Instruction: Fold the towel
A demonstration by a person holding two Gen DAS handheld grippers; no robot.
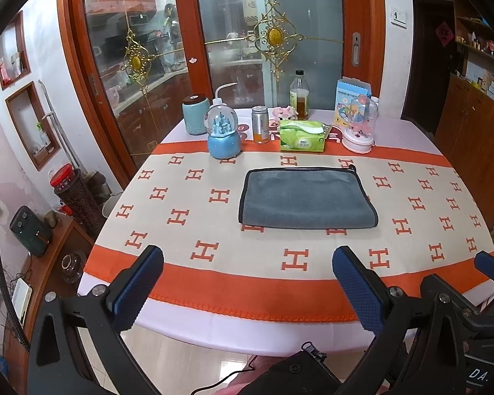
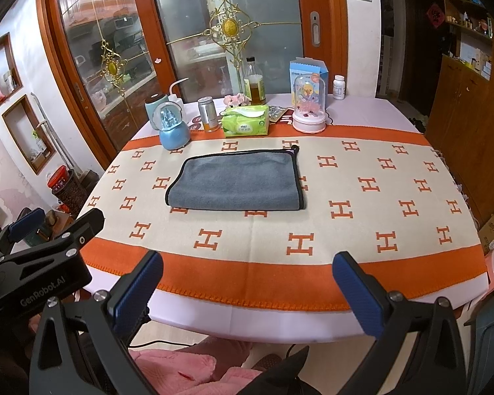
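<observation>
Your surface (image 1: 411, 263) wears an orange-and-cream H-patterned cloth; a folded grey towel (image 1: 306, 199) lies mid-cloth. Your left claw (image 1: 248, 271) and right claw (image 2: 248, 276) hover spread wide, empty, at the near edge.

One towel (image 2: 235, 181) on the desk (image 2: 411, 263). Behind it: two snow globes (image 2: 174, 125) (image 2: 309, 107), one tissue pack (image 2: 246, 120), one oil bottle (image 2: 254, 82), one can (image 2: 207, 109), one pill bottle (image 2: 339, 87), and two claws (image 1: 247, 283) (image 2: 247, 286).
</observation>
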